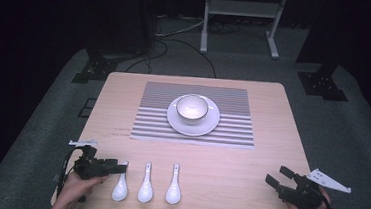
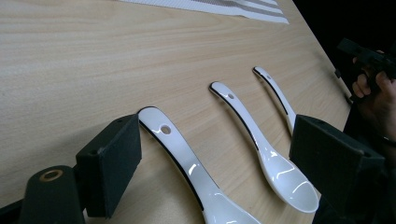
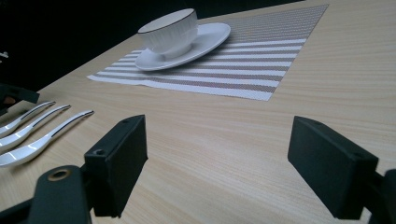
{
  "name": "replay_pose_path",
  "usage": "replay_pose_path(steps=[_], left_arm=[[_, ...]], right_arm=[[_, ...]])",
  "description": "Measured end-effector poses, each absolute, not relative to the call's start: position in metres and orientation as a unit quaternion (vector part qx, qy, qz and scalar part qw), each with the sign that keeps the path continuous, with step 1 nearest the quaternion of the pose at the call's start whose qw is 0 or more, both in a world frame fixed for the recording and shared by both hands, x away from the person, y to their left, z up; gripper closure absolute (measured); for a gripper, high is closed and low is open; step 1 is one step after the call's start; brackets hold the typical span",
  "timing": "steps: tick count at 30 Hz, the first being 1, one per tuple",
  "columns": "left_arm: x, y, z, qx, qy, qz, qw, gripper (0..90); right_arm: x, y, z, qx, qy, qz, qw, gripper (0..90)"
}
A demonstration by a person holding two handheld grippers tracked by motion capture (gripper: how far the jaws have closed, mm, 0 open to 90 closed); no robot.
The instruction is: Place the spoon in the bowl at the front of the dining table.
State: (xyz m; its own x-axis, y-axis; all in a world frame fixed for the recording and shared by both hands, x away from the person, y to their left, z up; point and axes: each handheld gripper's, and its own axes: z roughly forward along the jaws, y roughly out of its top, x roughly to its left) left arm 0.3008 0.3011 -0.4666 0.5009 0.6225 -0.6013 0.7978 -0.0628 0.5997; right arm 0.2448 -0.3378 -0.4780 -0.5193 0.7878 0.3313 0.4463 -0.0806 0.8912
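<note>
High view sets out a place setting on the table point(image 1: 247, 189): a striped placemat point(image 1: 232, 118) toward twelve o'clock, with a saucer point(image 1: 211, 122) on it and a cup point(image 1: 191, 108) on the saucer. Three white spoons lie side by side near the six o'clock edge, bowls toward the person and handles pointing at twelve, most likely so that a gripper coming from the near edge can take a handle.

Farthest toward nine o'clock, the left gripper point(image 1: 121, 168) reaches for the left spoon point(image 1: 121, 187). In the left gripper view its jaws stand wide on either side of that spoon's handle point(image 2: 187, 161); one pad lies just beside the handle's tip, though whether it touches is hard to tell. Nothing is clamped, so the gripper is released. The middle spoon point(image 1: 145, 189) and the right spoon point(image 1: 173, 190) lie untouched beside it.

Toward three o'clock, the right gripper point(image 1: 280, 177) waits well apart from the spoons, its jaws spread over bare wood and holding nothing, presumably idle while the left one works.
</note>
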Motion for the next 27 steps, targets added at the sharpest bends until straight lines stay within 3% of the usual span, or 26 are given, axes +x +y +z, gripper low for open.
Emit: replay_pose_path(steps=[9,11,19,20,27], left_arm=[[0.304,0.297,-0.472,0.718,0.501,-0.103,0.472,15.7],[0.305,0.295,-0.472,0.718,0.499,-0.104,0.474,20.5],[0.307,0.289,-0.475,0.725,0.507,-0.098,0.457,23.9],[0.307,0.289,-0.475,0.725,0.507,-0.096,0.456,28.8],[0.308,0.282,-0.471,0.742,0.511,-0.061,0.43,40.7]], right_arm=[[0.244,-0.336,-0.477,0.466,0.661,0.568,0.15,18.8],[0.244,-0.336,-0.476,0.464,0.662,0.569,0.152,18.9],[0.243,-0.335,-0.475,0.462,0.662,0.57,0.156,18.9],[0.243,-0.335,-0.475,0.462,0.66,0.572,0.156,18.9],[0.242,-0.335,-0.474,0.461,0.66,0.572,0.159,18.9]])
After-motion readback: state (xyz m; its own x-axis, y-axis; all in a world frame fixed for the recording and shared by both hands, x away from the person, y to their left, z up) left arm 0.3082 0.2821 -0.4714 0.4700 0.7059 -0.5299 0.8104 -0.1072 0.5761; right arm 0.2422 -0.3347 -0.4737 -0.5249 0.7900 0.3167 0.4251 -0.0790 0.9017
